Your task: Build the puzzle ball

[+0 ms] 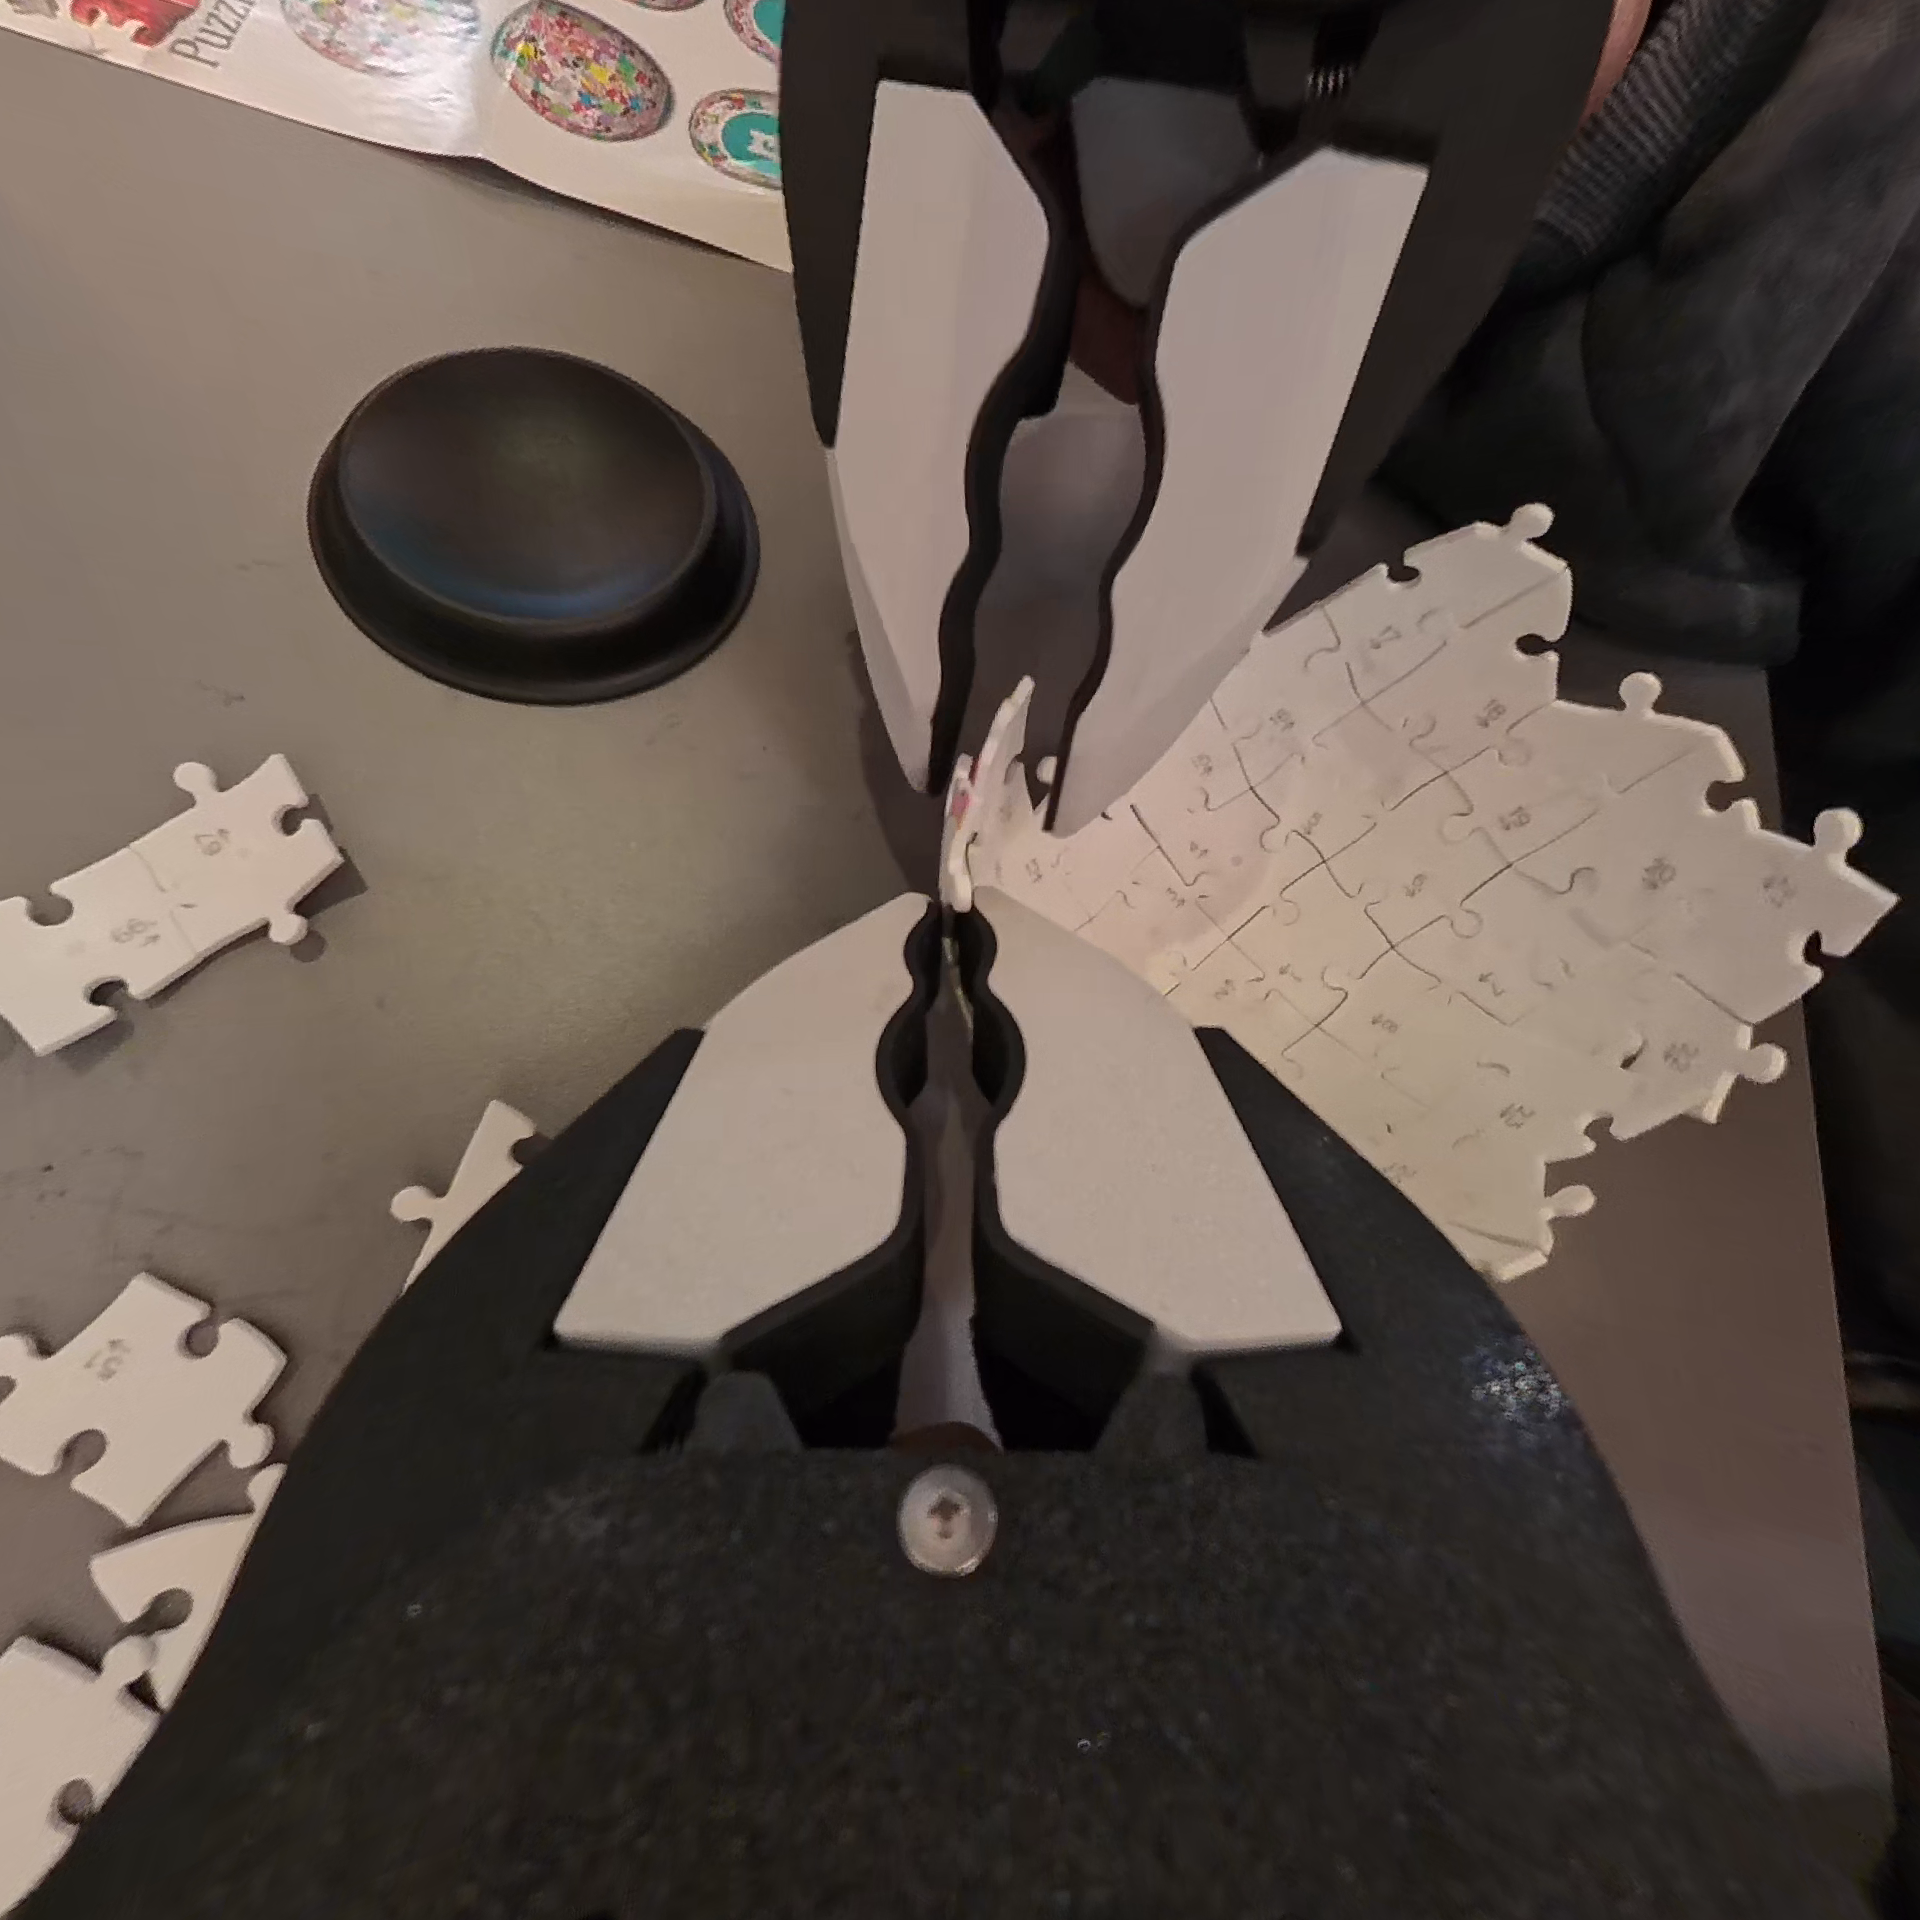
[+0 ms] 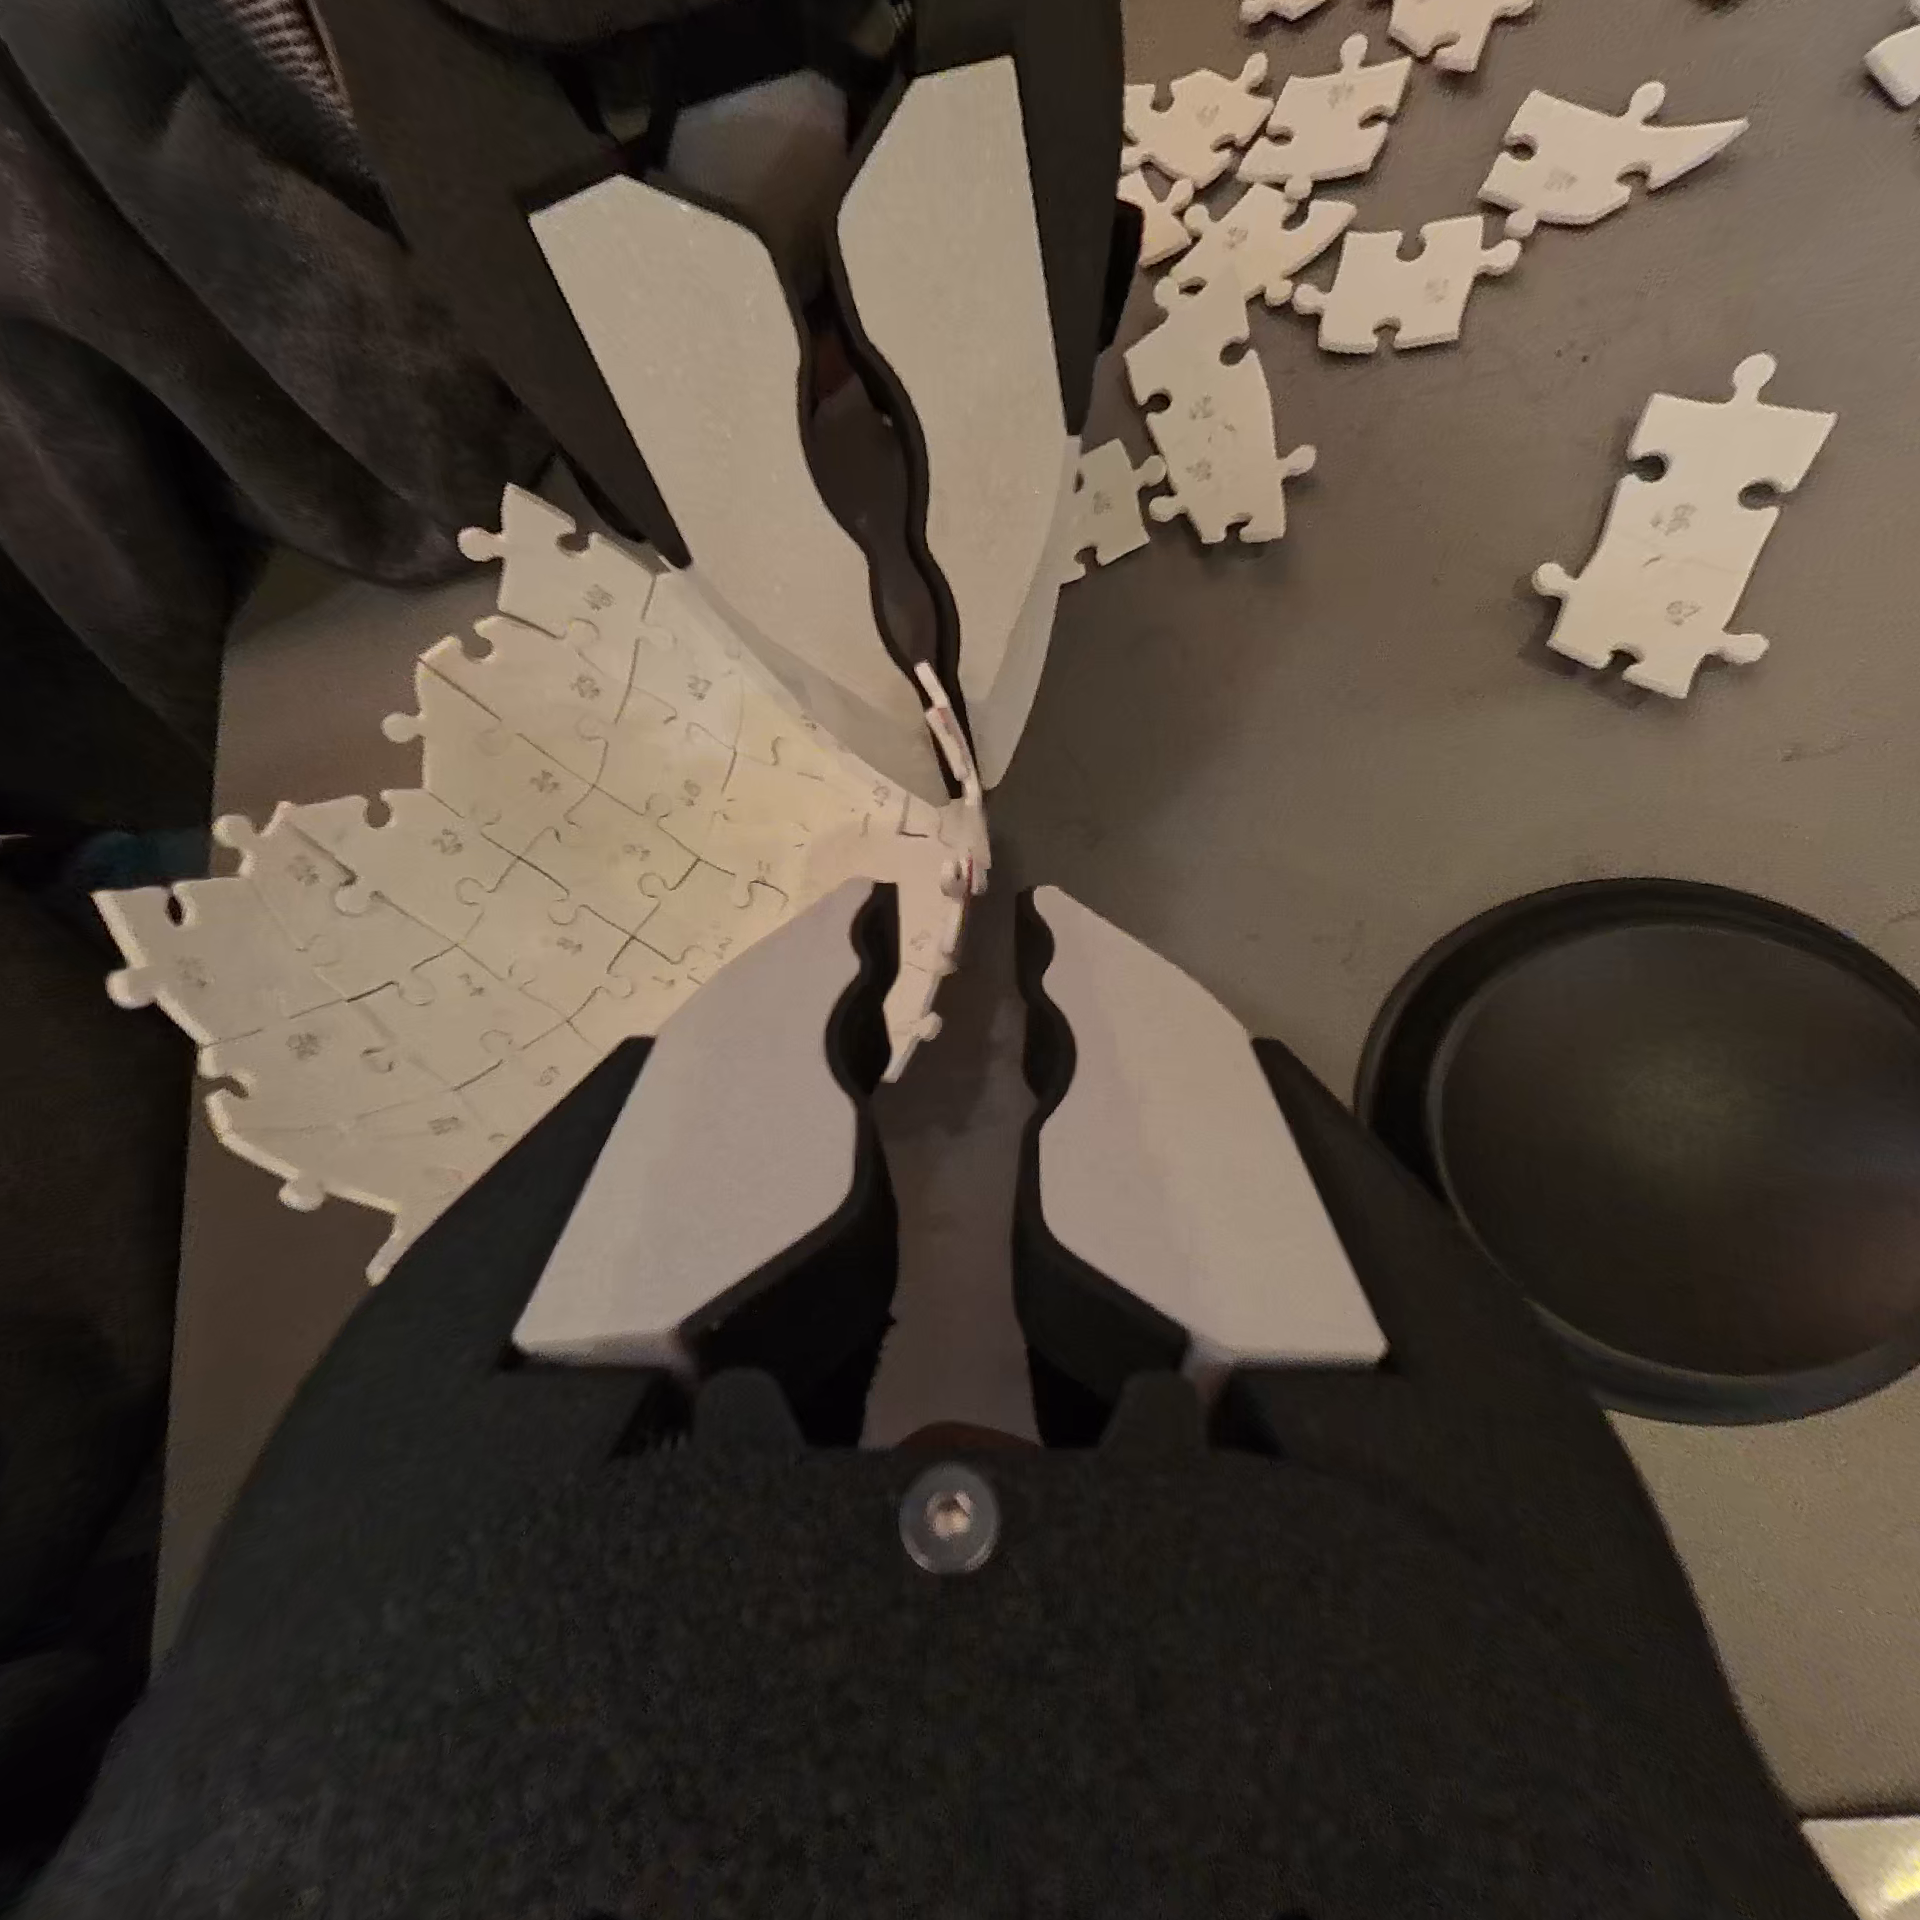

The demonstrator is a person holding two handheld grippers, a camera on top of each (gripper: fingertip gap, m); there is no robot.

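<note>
Left gripper (image 1: 945,916) jaws clamped on a puzzle piece (image 1: 987,790) at the shell's (image 1: 1455,935) rim. Right gripper (image 2: 956,900) opposite, jaws narrowly parted astride that rim.

Small printed numbers mark the white backs of the joined puzzle sheet (image 1: 1475,914) and loose pieces (image 2: 1673,540); a leaflet (image 1: 582,94) on the counter (image 1: 208,540) carries printed lettering.

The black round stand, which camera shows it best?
The left wrist view: the black round stand sits whole on the table, rim and hollow visible. In the right wrist view the black round stand is larger but cut off by the frame edge.
</note>
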